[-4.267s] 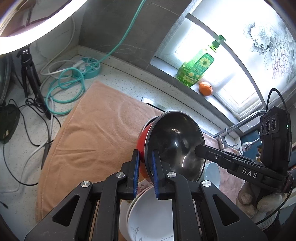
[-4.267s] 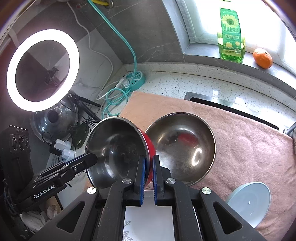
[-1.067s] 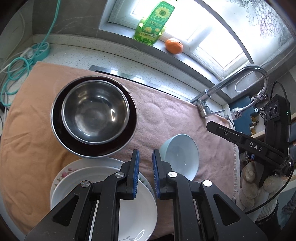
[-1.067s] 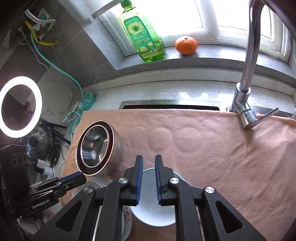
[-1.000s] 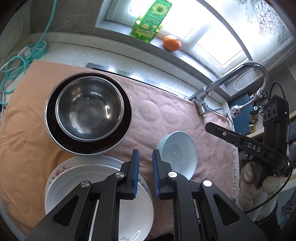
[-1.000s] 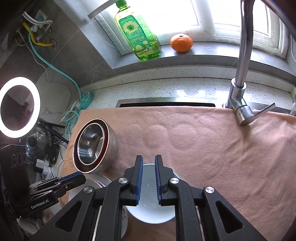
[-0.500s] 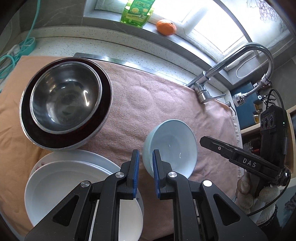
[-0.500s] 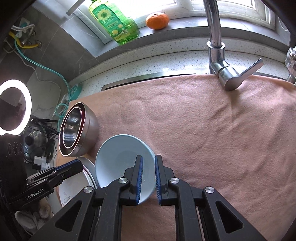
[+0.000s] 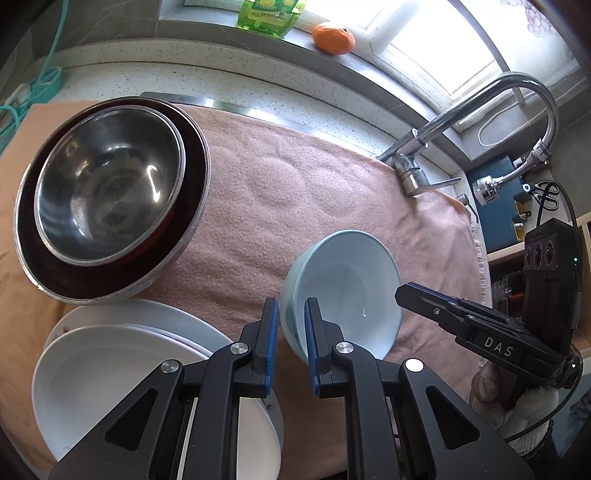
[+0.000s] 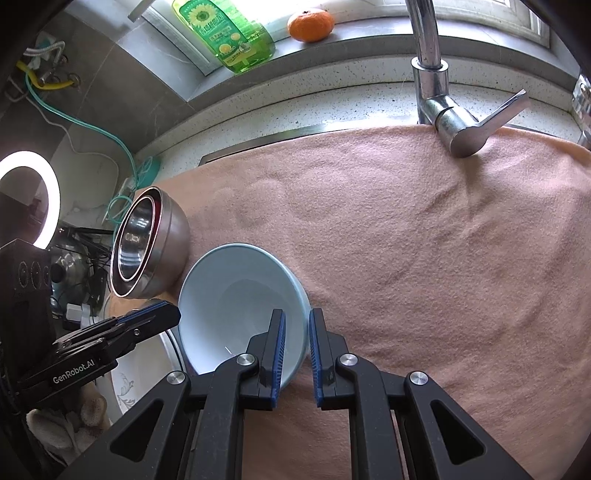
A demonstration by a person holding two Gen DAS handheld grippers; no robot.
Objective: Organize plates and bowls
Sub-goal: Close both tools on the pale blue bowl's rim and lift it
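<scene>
A light blue bowl (image 9: 347,280) (image 10: 236,291) sits on the pink towel (image 9: 277,177). My left gripper (image 9: 290,306) hangs over its left rim, jaws nearly closed, and the bowl's wall shows in the narrow gap. My right gripper (image 10: 295,317) stands the same way over the right rim. Whether any pad touches the bowl cannot be told. Each gripper's tip shows at the rim in the other view, the left gripper (image 10: 173,314) and the right gripper (image 9: 400,293). Two nested steel bowls (image 9: 107,184) (image 10: 140,243) rest to the left. Stacked white plates (image 9: 110,369) (image 10: 125,384) lie near the front.
A chrome faucet (image 9: 480,107) (image 10: 432,74) rises at the towel's far right. On the window ledge stand a green soap bottle (image 10: 225,33) and an orange (image 10: 310,24). A ring light (image 10: 53,192) and cables crowd the left counter.
Both grippers have sunk toward the blue bowl and now stand over its rims. Four seconds ago each held a steel bowl; those bowls now sit nested on the towel.
</scene>
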